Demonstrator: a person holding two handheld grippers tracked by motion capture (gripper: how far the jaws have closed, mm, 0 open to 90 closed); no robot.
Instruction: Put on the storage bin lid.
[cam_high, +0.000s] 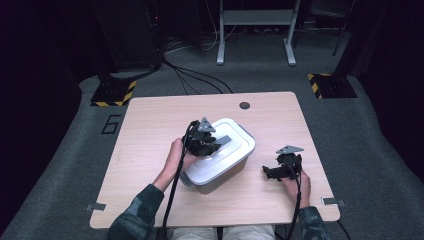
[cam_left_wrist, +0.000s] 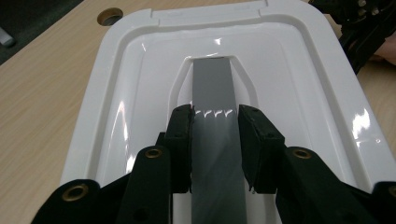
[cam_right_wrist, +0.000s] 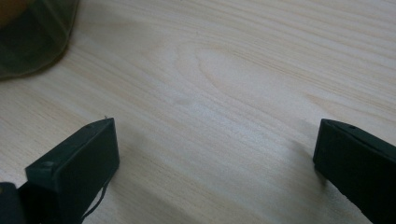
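Camouflage-green sleeves (cam_high: 145, 200); each black claw (cam_high: 207, 142) carries brass-ringed screws, a grey three-cornered plate (cam_high: 205, 125) and a black trailing cable (cam_high: 172, 187).

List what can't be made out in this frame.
- Contents of the box: hidden by the white lid, high view.
- Near end of the grey handle: covered by the left gripper, left gripper view.
- Dark translucent thing: cut by the frame corner, blurred, right gripper view.
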